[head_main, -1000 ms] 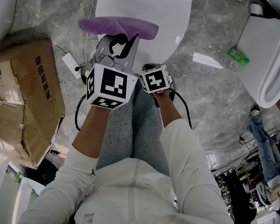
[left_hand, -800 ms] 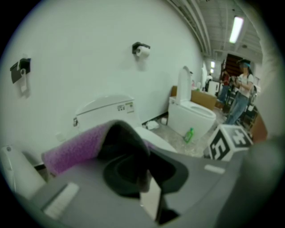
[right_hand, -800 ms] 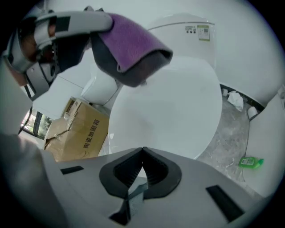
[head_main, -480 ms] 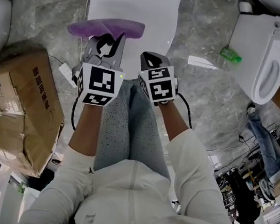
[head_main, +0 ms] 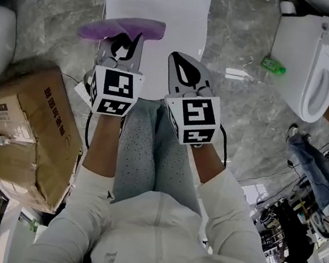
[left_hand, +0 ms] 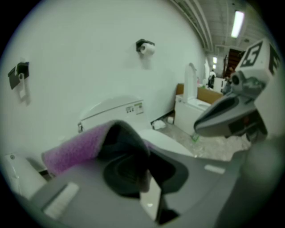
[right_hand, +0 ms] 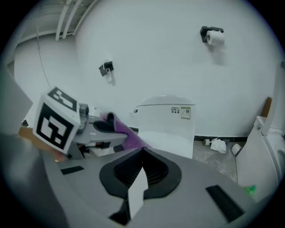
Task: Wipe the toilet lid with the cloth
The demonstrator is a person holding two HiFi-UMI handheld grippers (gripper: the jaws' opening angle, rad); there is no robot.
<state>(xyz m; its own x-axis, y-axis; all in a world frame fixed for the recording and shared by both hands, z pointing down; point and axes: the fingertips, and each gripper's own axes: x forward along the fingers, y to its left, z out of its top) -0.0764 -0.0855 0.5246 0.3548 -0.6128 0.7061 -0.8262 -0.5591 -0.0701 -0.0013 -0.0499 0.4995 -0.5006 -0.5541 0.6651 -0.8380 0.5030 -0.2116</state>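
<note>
Cloth (head_main: pixel 122 28), purple and fuzzy, is pinched in the left gripper (head_main: pixel 126 44), whose jaws are clamped on its middle so that it spreads out to both sides of them. In the head view it lies across the near left edge of the white lid (head_main: pixel 170 12), which is shut; whether it touches the lid cannot be told. In the left gripper view the cloth folds over the dark pads and hides their tips, with the toilet's tank (left_hand: pixel 113 113) behind it against the white wall (left_hand: pixel 80 53) and a paper roll (left_hand: pixel 147 48) mounted higher up. The right gripper (head_main: pixel 177 61) is just beside the left one, to its right, apart from the cloth, and points at the lid's near edge. Its own view shows the jaws pressed together with nothing between them, and the lid beyond them. Each gripper carries a marker cube (head_main: pixel 114 91) nearest the person, whose grey trousers (head_main: pixel 149 150) fill the space below the two hands. On the grey marbled floor (head_main: pixel 60 8) a cardboard box (head_main: pixel 27 126) stands left of the legs. A second toilet (head_main: pixel 308 51) stands well off to the right with its seat showing, and a green bottle (head_main: pixel 273 65) lies on the floor near it.
</note>
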